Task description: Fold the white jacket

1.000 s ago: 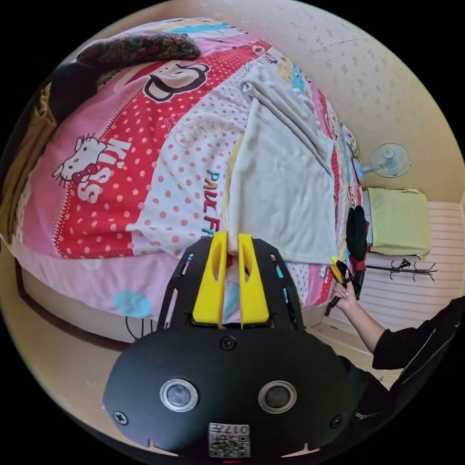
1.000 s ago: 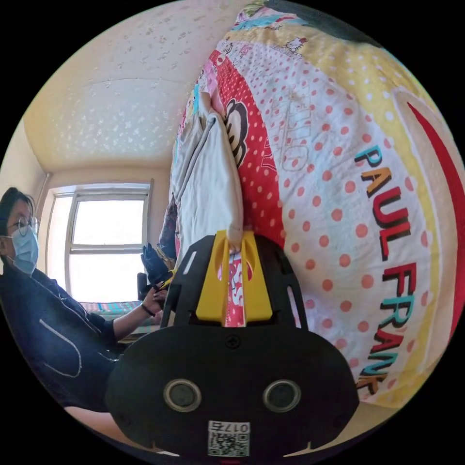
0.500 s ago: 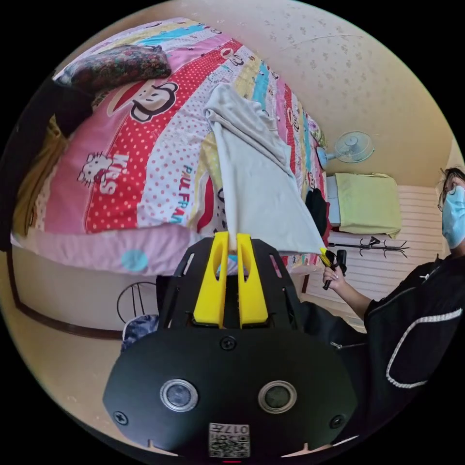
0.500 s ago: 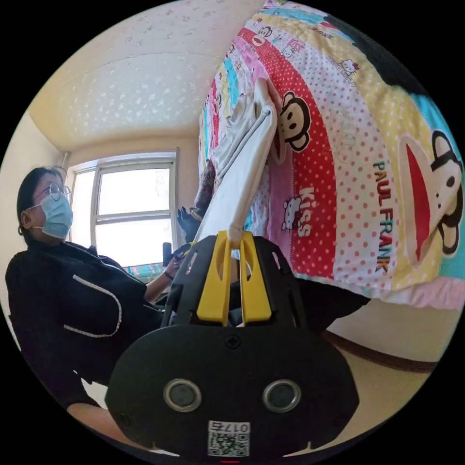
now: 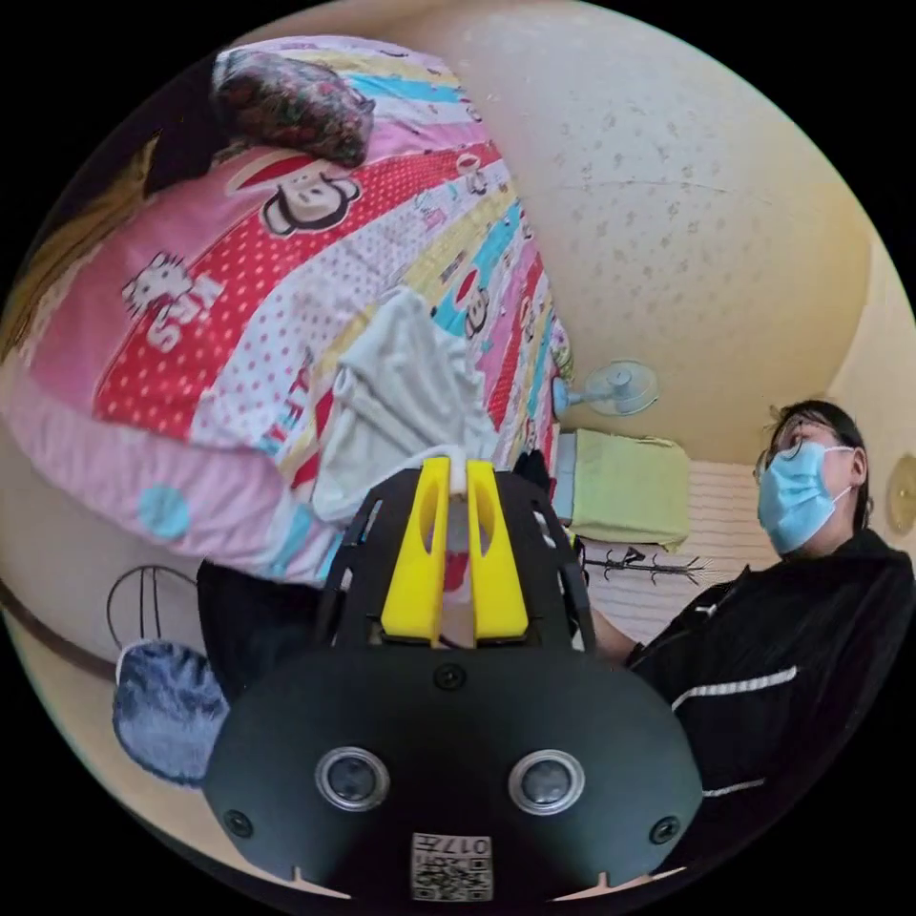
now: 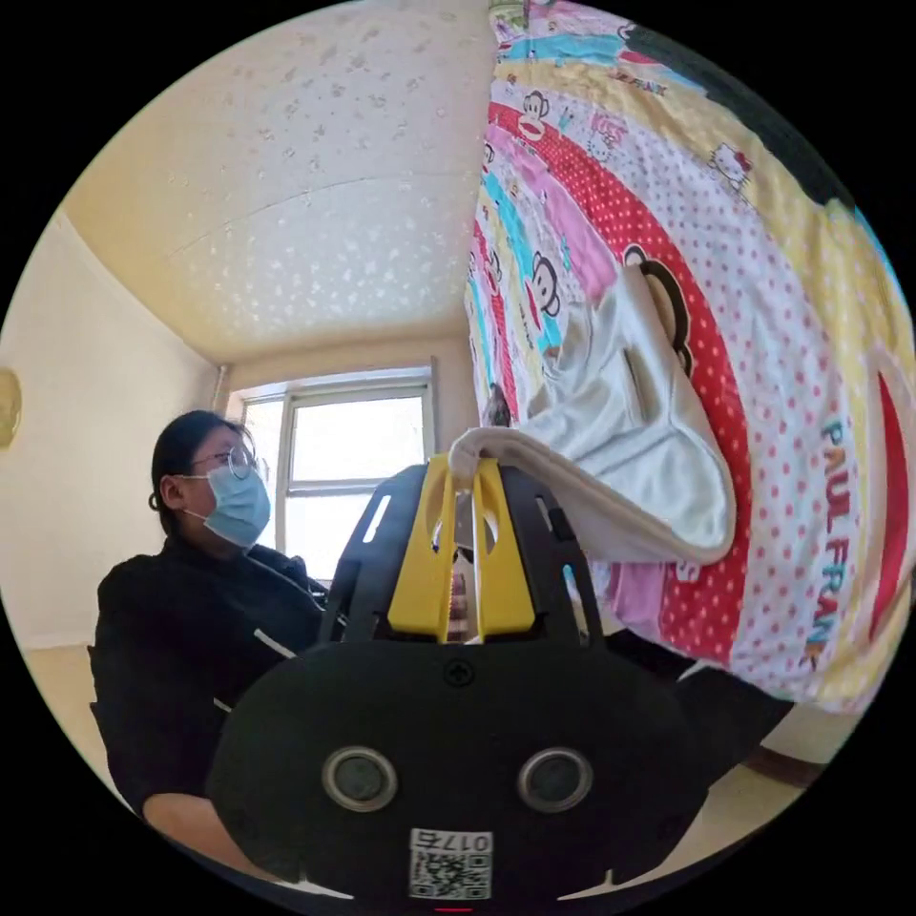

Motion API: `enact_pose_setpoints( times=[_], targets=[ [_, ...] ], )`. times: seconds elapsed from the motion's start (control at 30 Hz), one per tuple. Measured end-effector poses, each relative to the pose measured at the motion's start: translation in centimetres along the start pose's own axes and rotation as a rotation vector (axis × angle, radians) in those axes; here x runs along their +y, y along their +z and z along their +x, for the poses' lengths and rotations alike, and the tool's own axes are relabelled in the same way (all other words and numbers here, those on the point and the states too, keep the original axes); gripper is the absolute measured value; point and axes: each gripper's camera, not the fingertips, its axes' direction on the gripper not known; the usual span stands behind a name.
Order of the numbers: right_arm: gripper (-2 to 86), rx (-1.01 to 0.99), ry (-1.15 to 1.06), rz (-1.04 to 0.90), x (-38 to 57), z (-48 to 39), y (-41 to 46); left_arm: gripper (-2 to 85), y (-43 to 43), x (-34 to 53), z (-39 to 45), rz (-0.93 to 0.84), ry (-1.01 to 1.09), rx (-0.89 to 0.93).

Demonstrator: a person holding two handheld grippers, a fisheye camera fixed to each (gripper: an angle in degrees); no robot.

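Bedspread (image 5: 181, 315) w/ cartoon print carries white jacket (image 5: 401, 410), now bunched and doubled over vs. stretched flat 1 s ago. Left gripper (image 5: 456, 469) jaws clamped on its hem; right gripper (image 6: 464, 468) likewise pinches hem. Masked person (image 6: 205, 592) beside bed.

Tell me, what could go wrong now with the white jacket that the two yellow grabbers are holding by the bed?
The left gripper and the right gripper each pinch just a thin edge of the white jacket, so a tug might pull it free.

The jacket already bunches and sags on the bed cover, so the fold could come out wrinkled.

It hangs near the bed's edge, so the loose part might slide off toward the floor.
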Motion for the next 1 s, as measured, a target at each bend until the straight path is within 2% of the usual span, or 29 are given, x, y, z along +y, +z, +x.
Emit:
enact_pose_setpoints(
  times=[0.1, 0.23, 0.3, 0.37, 0.43, 0.53, 0.6, 0.63, 0.67, 0.77, 0.8, 0.83, 0.87, 0.93, 1.0],
  targets=[
    [4.2, -0.099, -0.022, 0.067, -10.0, 4.1, 3.8, 4.0, 4.5, -9.2, -0.8, 0.055, 0.040, 0.045],
    [4.7, 0.007, 0.073, 0.191, -18.8, 12.0, 8.4, 4.5, 11.6, -17.7, -3.4, 0.053, 0.041, 0.008],
    [5.4, 0.080, 0.124, 0.216, -20.3, 15.6, 9.8, 8.0, 15.9, -21.1, -5.7, 0.039, 0.038, 0.081],
    [7.2, -0.002, 0.192, 0.273, -20.3, 19.6, 10.8, 11.0, 17.0, -21.7, -6.9, 0.086, -0.007, 0.113],
    [8.4, -0.099, 0.147, 0.359, -19.8, 19.9, 10.8, 12.1, 16.0, -21.1, -6.5, 0.198, 0.034, 0.171],
    [9.0, -0.035, -0.016, 0.328, -19.2, 16.2, 10.8, 12.5, 13.5, -19.4, -3.5, 0.241, 0.132, 0.158],
    [9.2, 0.156, -0.154, 0.187, -18.3, 12.5, 12.7, 11.4, 13.1, -16.7, 1.4, 0.163, 0.300, 0.044],
    [9.7, 0.354, -0.262, 0.037, -17.4, 10.3, 15.3, 10.9, 13.5, -15.9, 2.9, 0.128, 0.361, 0.000],
    [10.5, 0.564, -0.367, -0.110, -16.0, 8.9, 18.4, 10.5, 14.9, -14.0, 5.8, 0.052, 0.480, -0.105],
    [11.5, 0.879, -0.545, -0.292, -11.7, 10.1, 23.8, 11.8, 20.4, -8.4, 10.1, -0.088, 0.706, -0.440],
    [11.4, 0.912, -0.547, -0.339, -11.2, 11.3, 24.7, 12.4, 23.1, -6.4, 9.8, -0.129, 0.745, -0.629],
    [10.7, 1.006, -0.516, -0.452, -10.2, 14.6, 26.4, 12.4, 24.4, -5.6, 9.1, -0.152, 0.751, -0.736],
    [10.0, 1.056, -0.544, -0.486, -9.3, 17.0, 27.4, 12.5, 26.0, -4.1, 8.1, -0.167, 0.817, -0.824],
    [9.1, 1.055, -0.573, -0.436, -9.3, 18.1, 27.7, 12.4, 25.6, -2.5, 8.2, -0.074, 0.894, -0.811],
    [9.0, 1.060, -0.523, -0.465, -10.2, 18.6, 28.9, 11.8, 23.5, -2.3, 9.0, -0.046, 0.845, -0.784]
  ],
)
